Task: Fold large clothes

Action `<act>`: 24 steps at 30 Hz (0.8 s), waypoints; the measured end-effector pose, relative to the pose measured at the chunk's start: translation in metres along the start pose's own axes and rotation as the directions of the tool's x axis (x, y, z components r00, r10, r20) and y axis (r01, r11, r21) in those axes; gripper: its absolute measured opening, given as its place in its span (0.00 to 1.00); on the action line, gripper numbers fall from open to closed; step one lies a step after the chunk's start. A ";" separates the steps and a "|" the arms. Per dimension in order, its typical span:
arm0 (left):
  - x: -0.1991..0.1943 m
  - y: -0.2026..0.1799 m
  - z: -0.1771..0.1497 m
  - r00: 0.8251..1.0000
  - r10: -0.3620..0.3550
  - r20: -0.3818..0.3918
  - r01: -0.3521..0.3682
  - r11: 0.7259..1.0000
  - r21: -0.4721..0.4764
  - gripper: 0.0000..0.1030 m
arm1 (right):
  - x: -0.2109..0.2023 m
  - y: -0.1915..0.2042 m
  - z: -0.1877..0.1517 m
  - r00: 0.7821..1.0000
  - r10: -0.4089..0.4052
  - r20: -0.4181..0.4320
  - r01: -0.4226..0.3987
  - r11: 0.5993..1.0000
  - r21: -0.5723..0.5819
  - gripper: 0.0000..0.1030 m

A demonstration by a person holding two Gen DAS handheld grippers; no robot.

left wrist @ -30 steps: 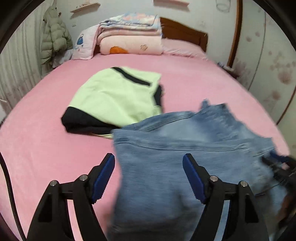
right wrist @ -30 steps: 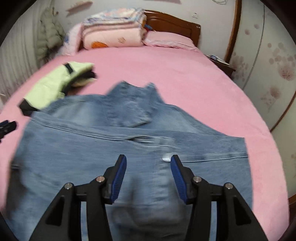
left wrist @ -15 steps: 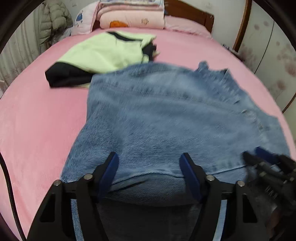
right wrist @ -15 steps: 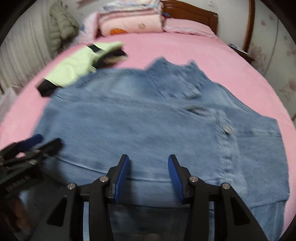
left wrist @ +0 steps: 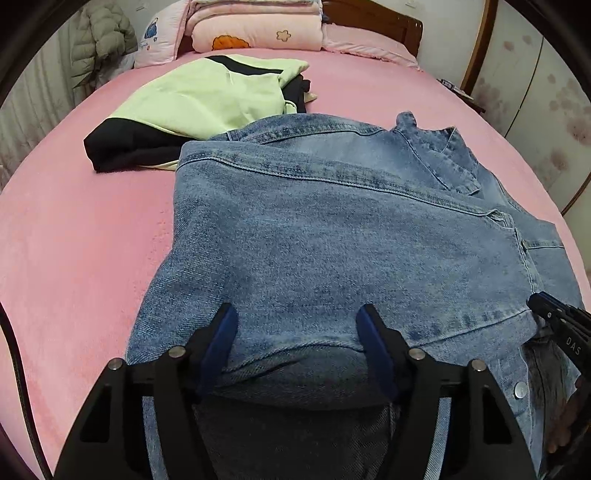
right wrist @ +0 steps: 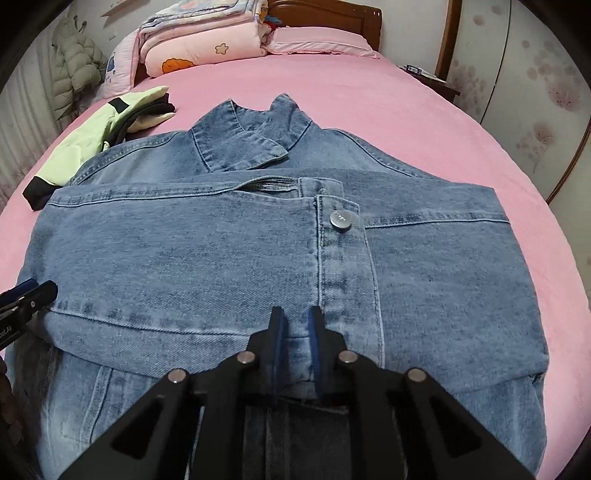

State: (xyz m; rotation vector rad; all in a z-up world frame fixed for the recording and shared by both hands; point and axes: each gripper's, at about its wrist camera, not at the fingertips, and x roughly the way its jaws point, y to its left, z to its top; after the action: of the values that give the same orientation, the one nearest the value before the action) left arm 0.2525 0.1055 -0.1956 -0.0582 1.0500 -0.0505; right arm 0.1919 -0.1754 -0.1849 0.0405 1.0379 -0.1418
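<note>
A blue denim jacket (left wrist: pixel 332 229) (right wrist: pixel 184 251) lies folded on the pink bed (left wrist: pixel 74 240), collar at the far side and a metal button (right wrist: pixel 341 220) on its placket. My left gripper (left wrist: pixel 297 328) sits low over the near folded hem. Its jaws stand wide and are opening, with a hump of denim between them. My right gripper (right wrist: pixel 295 325) is closing, its pads pinching a narrow fold of denim at the placket's near edge. Each gripper's tip shows at the edge of the other view: the right gripper (left wrist: pixel 557 325) and the left gripper (right wrist: pixel 29 295).
A folded light-green and black garment (left wrist: pixel 207 99) (right wrist: pixel 85 147) lies just beyond the jacket on the left. Stacked quilts (left wrist: pixel 255 33) and a pillow sit against the wooden headboard (left wrist: pixel 373 22). A puffer coat (left wrist: pixel 103 44) hangs at far left and a nightstand (right wrist: pixel 432 79) stands at right.
Both grippers have sunk toward the jacket's near edge. The denim, blurred and moving before, now lies still and folded. The right jaws have narrowed onto a fold of it.
</note>
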 end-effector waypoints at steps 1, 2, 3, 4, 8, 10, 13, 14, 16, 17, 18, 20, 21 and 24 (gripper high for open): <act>-0.002 -0.001 0.001 1.000 -0.001 -0.005 0.001 1.000 -0.001 0.71 | -0.002 0.001 0.000 1.000 -0.004 0.000 0.004 1.000 0.000 0.14; -0.004 -0.002 0.000 1.000 -0.001 -0.006 0.001 1.000 -0.001 0.76 | -0.004 0.001 0.000 1.000 -0.002 -0.002 0.002 1.000 0.002 0.15; -0.006 -0.004 0.001 1.000 0.003 -0.006 -0.003 1.000 -0.001 0.80 | -0.006 0.001 0.001 1.000 0.005 -0.004 -0.005 1.000 0.009 0.16; -0.010 -0.006 0.001 1.000 0.012 -0.001 -0.012 1.000 0.001 0.81 | -0.008 0.000 0.001 1.000 0.017 -0.006 -0.016 1.000 0.020 0.16; -0.026 -0.009 0.000 1.000 0.006 0.008 -0.006 1.000 -0.003 0.82 | -0.019 -0.005 0.000 0.998 0.055 -0.012 -0.054 0.996 0.072 0.17; -0.038 -0.010 0.001 1.000 -0.004 0.017 0.004 1.000 -0.010 0.82 | -0.028 -0.006 -0.001 0.998 0.061 -0.005 -0.060 0.994 0.090 0.17; -0.060 -0.013 0.002 0.999 -0.011 0.040 0.012 1.000 -0.006 0.82 | -0.044 -0.007 -0.001 0.997 0.071 0.012 -0.072 0.992 0.101 0.17; -0.067 -0.014 0.002 0.999 -0.012 0.049 0.012 1.000 -0.004 0.83 | -0.050 -0.008 -0.001 0.997 0.073 0.019 -0.074 0.992 0.103 0.17; -0.086 -0.017 0.002 0.997 -0.016 0.074 0.016 1.000 -0.004 0.86 | -0.065 -0.010 -0.001 0.996 0.076 0.039 -0.080 0.991 0.107 0.17; -0.095 -0.018 0.002 0.996 -0.017 0.087 0.018 1.000 -0.005 0.86 | -0.072 -0.011 -0.001 0.996 0.078 0.048 -0.083 0.990 0.111 0.17; -0.101 -0.018 0.001 0.995 -0.018 0.094 0.019 1.000 -0.005 0.86 | -0.079 -0.013 0.000 0.995 0.082 0.055 -0.088 0.989 0.117 0.20; -0.122 -0.019 0.000 0.993 -0.021 0.115 0.022 1.000 -0.008 0.86 | -0.095 -0.017 0.000 0.993 0.090 0.076 -0.099 0.986 0.131 0.26; -0.128 -0.020 -0.001 0.993 -0.023 0.119 0.024 1.000 -0.011 0.86 | -0.103 -0.020 -0.001 0.992 0.092 0.089 -0.104 0.985 0.139 0.30; -0.153 -0.020 -0.005 0.990 -0.030 0.139 0.033 0.999 -0.025 0.86 | -0.130 -0.026 -0.002 0.987 0.092 0.129 -0.110 0.983 0.147 0.32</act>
State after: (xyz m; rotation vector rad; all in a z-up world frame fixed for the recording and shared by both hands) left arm 0.1723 0.0960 -0.0641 -0.1018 0.9111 -0.0598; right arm 0.1213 -0.1884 -0.0732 0.2223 0.8990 -0.1302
